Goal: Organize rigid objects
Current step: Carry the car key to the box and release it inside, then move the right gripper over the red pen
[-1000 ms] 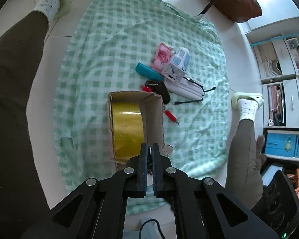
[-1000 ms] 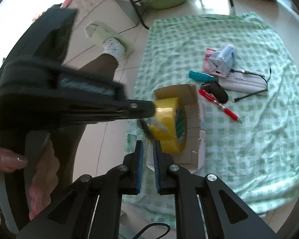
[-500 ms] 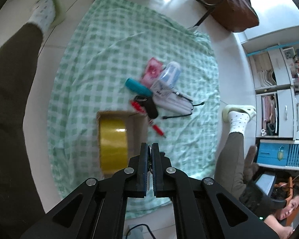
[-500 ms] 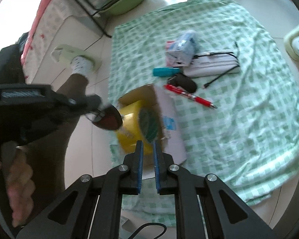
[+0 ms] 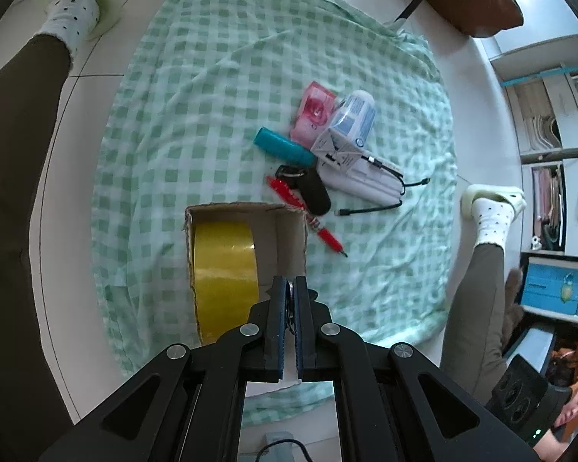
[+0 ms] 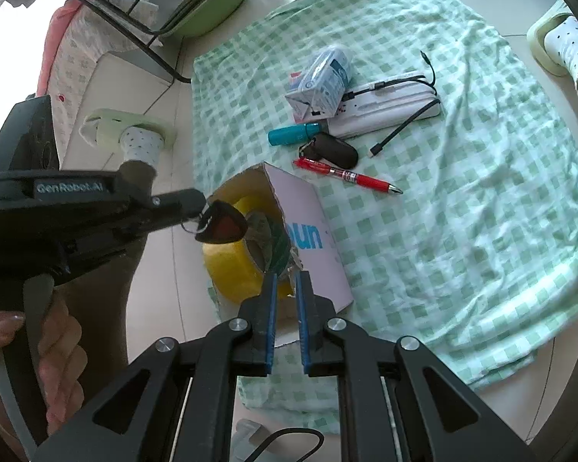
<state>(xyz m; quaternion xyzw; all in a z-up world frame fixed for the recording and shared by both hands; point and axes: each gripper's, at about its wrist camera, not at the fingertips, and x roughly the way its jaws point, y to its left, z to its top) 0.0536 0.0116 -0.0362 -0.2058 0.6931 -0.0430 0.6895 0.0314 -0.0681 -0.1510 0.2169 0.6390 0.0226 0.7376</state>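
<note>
The left gripper (image 6: 204, 211) is pressed shut on a dark key fob (image 6: 221, 227) by its ring, above the cardboard box (image 5: 289, 238); only the right wrist view shows the fob, while in the left view just a sliver of metal ring sits between the fingers. The right gripper (image 6: 285, 292) stands nearly closed with a narrow gap, holding nothing. A yellow tape roll (image 5: 225, 273) stands in the box. On the checked cloth (image 5: 219, 88) beyond lie a red pen (image 6: 346, 175), a second black fob (image 6: 333, 150), a teal tube (image 5: 283, 146), a carton (image 5: 346, 127) and a white power strip (image 6: 389, 106).
</note>
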